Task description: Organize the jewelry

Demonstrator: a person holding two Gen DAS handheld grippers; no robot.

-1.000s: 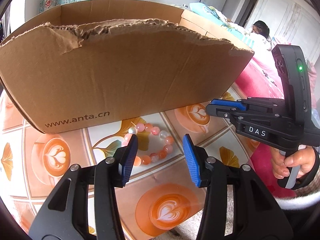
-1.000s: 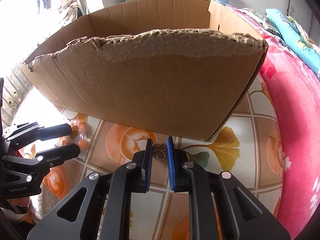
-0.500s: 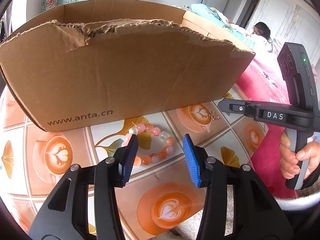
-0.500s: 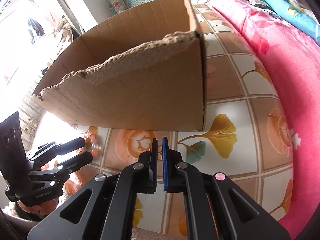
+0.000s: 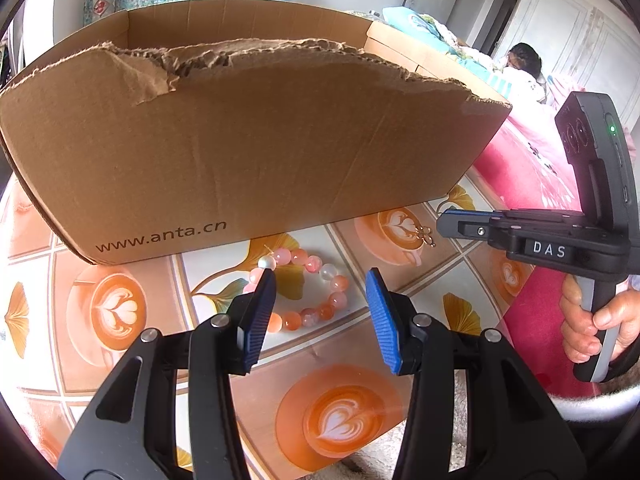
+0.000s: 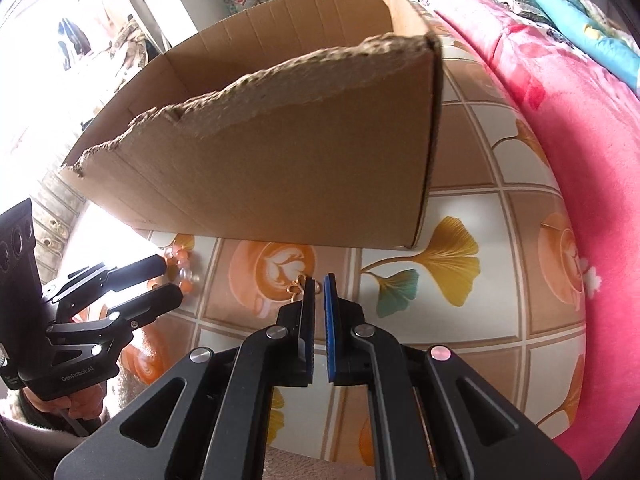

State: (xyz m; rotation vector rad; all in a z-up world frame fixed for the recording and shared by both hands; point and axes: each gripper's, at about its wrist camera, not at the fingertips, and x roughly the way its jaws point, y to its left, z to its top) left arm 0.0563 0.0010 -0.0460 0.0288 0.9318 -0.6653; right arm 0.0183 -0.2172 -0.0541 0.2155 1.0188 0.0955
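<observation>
A pink and orange bead bracelet [image 5: 304,288] lies on the tiled tablecloth just in front of my open left gripper [image 5: 320,284], below the cardboard box [image 5: 248,148]. A small gold trinket [image 5: 425,235] lies on the cloth by the tip of my right gripper [image 5: 444,224]. In the right wrist view the gold trinket [image 6: 296,290] sits just left of my right gripper [image 6: 319,280], whose jaws stand nearly closed with a thin gap and nothing between them. The left gripper [image 6: 160,276] and the beads [image 6: 182,264] show at the left.
The open cardboard box [image 6: 304,160] with a torn front rim stands behind both pieces. A pink blanket [image 6: 560,128] borders the cloth on the right. A person [image 5: 524,60] sits in the far background.
My right gripper closed its jaws to a thin gap, pulled back and swung its view. The gold trinket now lies just left of its tips. The left gripper has barely moved.
</observation>
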